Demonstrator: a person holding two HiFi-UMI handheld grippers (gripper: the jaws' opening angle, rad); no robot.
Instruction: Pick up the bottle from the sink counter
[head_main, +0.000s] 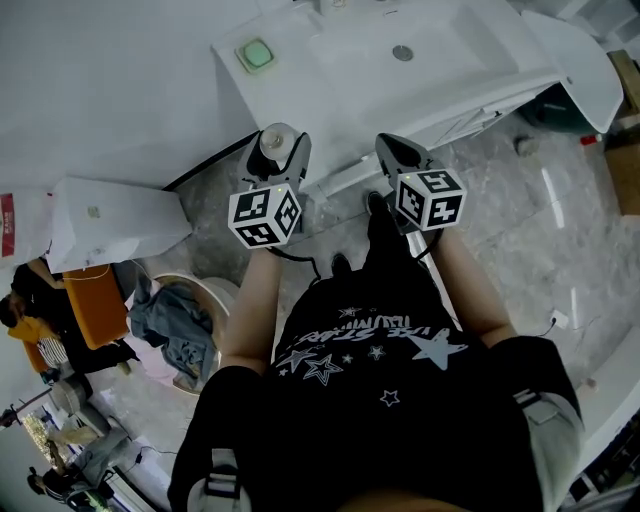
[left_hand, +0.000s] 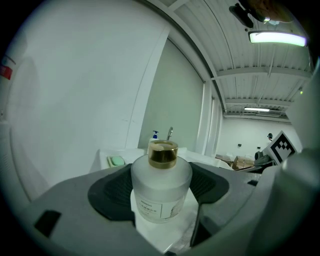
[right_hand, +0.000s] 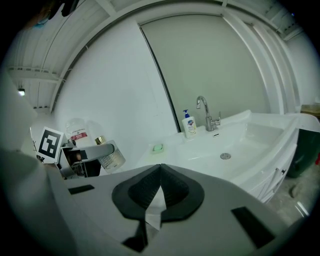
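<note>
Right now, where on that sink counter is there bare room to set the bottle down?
The counter is bare in front of the green soap dish, left of the basin. The back is crowded: the hand-soap bottle stands beside the faucet.

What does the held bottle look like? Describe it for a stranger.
In front of the white sink counter, the left gripper clamps the bottle. Squat frosted body, gold cap, white label; the soap dispenser by the faucet has a blue pump.

You're gripping a frosted, matt bottle (left_hand: 161, 192) wearing a shiny gold metallic cap (left_hand: 162, 152); the far sink counter (head_main: 330, 92) is gleaming glossy white above a polished marbled floor (head_main: 520, 205).
</note>
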